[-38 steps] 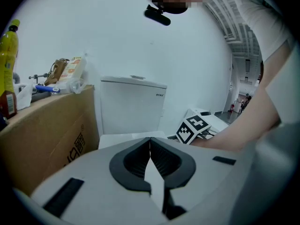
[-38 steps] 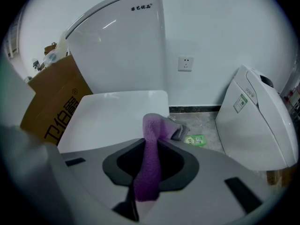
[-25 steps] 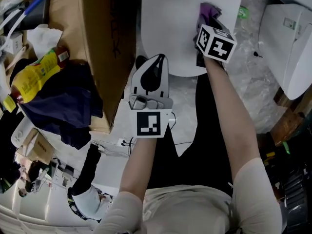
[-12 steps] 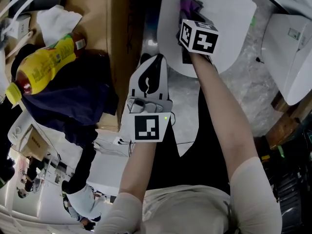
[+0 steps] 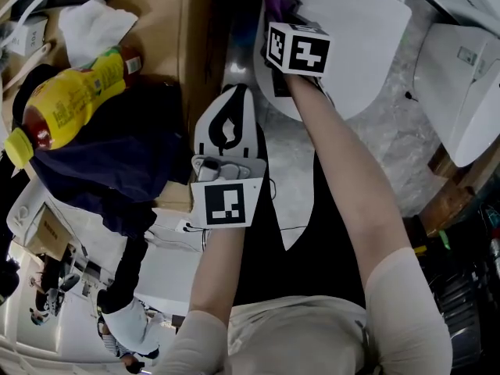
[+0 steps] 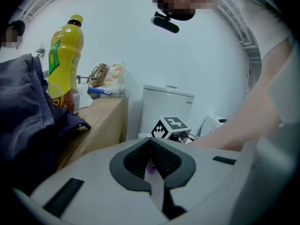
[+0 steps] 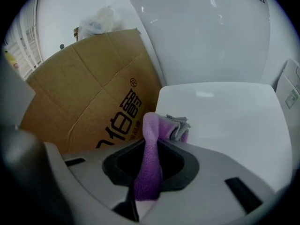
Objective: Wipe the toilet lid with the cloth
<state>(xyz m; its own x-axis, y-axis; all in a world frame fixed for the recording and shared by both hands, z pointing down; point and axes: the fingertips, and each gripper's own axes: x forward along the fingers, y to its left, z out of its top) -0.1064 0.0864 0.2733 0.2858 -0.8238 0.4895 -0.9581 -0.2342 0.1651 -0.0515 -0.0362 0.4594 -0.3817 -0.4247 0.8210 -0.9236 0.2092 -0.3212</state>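
Note:
The white toilet lid is closed, and in the right gripper view the lid fills the right half. My right gripper is shut on a purple cloth, which is bunched with a grey layer at its front end. From the head view only a purple tip of the cloth shows beyond the marker cube, at the lid's left edge. My left gripper hangs off the lid, beside the cardboard box, jaws shut with nothing held. In the left gripper view the left gripper points toward the right gripper's cube.
A cardboard box stands tight against the toilet's left side. On and beside it lie a yellow bottle, a dark garment and white tissue. The white cistern rises behind the lid. A white appliance stands to the right.
My right gripper has dragged the cloth leftward across the lid to its left edge. The left gripper has stayed shut in about the same place.

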